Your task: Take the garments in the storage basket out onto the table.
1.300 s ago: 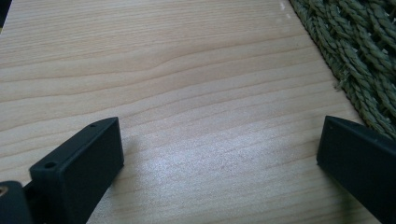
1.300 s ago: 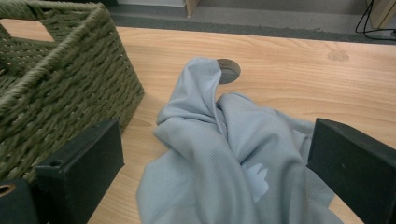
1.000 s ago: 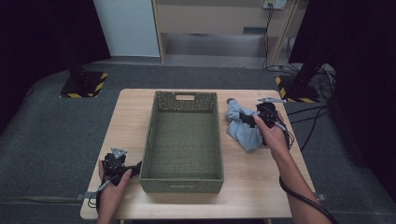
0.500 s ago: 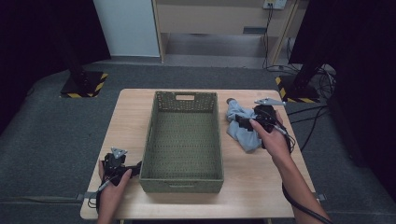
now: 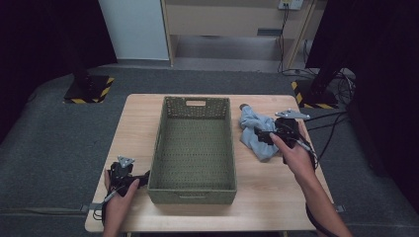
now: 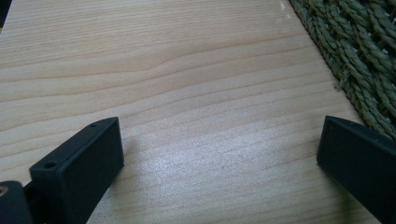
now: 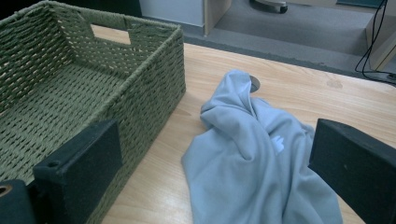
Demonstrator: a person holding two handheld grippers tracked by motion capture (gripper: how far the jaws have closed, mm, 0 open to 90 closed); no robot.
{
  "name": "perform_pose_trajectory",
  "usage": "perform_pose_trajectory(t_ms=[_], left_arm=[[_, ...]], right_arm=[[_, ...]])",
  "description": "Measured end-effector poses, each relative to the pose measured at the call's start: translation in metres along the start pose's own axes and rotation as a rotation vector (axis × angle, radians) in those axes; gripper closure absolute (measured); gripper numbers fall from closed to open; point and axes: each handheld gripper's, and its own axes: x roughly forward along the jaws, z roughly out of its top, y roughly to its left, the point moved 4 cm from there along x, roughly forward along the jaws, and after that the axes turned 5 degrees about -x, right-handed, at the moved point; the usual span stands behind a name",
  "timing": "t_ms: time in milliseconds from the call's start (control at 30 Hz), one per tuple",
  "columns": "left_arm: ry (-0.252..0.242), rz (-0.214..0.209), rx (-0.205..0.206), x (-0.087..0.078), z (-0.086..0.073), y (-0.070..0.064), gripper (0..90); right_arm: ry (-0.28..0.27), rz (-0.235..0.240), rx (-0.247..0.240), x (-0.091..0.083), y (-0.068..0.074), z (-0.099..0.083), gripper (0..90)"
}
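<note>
A crumpled light blue cloth (image 5: 253, 132) lies on the wooden table (image 5: 267, 197), just right of the green woven basket (image 5: 192, 143). My right gripper (image 5: 263, 136) is at the cloth's right side, pointing left at it. In the right gripper view that gripper (image 7: 217, 140) is open wide, with the cloth (image 7: 254, 158) spread below and between the jaws and nothing pinched. My left gripper (image 5: 142, 178) rests at the basket's near left corner. It (image 6: 219, 140) is open over bare wood, with the basket wall (image 6: 359, 56) beside its right jaw.
The basket is empty and has a handle slot (image 5: 196, 103) in its far wall. A round hole (image 7: 254, 84) in the tabletop lies by the cloth's far tip. Cables (image 5: 336, 123) trail off the table's right edge. Dark floor surrounds the table.
My right gripper has drawn back slightly toward the person, and the cloth has settled into a more bunched heap. The left gripper has not moved.
</note>
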Motion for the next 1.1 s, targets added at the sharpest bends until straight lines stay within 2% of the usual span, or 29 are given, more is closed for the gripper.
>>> perform_pose_trajectory(t_ms=[267, 533, 833, 900, 1100], left_arm=[[0.0, 0.0, 0.0, 0.0, 0.0, 0.0, 0.0], [0.0, 0.0, 0.0, 0.0, 0.0, 0.0, 0.0], [0.0, 0.001, 0.0, 0.0, 0.0, 0.0, 0.0], [-0.001, 0.001, -0.001, 0.0, 0.0, 0.0, 0.0], [-0.001, 0.001, -0.001, 0.0, 0.0, 0.0, 0.0]], right_arm=[[-0.021, 0.018, -0.001, -0.01, 0.002, -0.007, 2.3], [-0.016, 0.022, 0.007, -0.016, 0.005, -0.018, 2.3], [-0.012, 0.036, 0.001, -0.022, 0.015, -0.026, 2.4], [-0.005, 0.052, 0.014, -0.021, 0.019, -0.031, 2.3], [0.01, 0.052, 0.01, -0.021, 0.025, -0.044, 2.5]])
